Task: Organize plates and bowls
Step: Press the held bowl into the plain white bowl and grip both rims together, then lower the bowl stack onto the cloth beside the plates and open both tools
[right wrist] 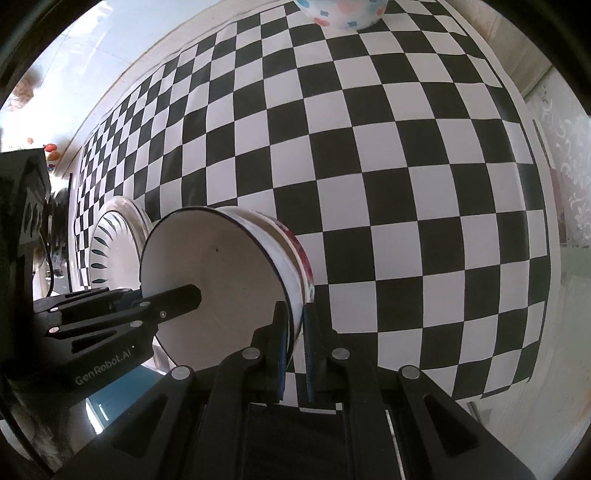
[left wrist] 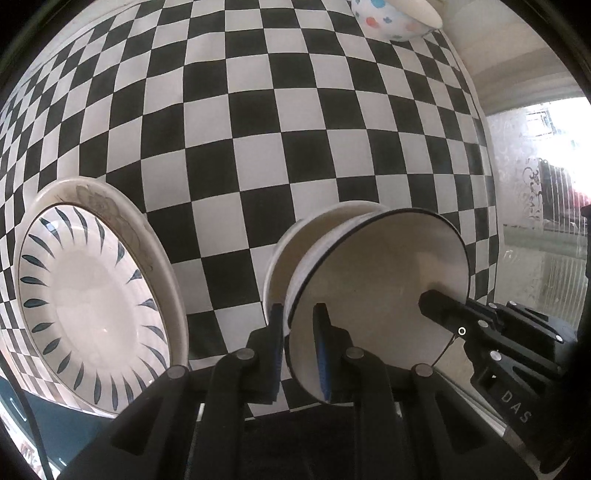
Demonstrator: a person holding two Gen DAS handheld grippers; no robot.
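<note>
Two hand-held grippers, left (left wrist: 297,328) and right (right wrist: 295,328), each clamp opposite rims of the dark-rimmed white bowl (left wrist: 376,280) just above another bowl (left wrist: 291,240) on the checkered surface (left wrist: 295,129); uneven lowering could chip both.

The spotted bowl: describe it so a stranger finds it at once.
Start from the checkered cloth and go to its far edge. The spotted bowl stands there alone, white with blue and pink blotches, unlike the plain dark-rimmed bowl held by both tongs.
</note>
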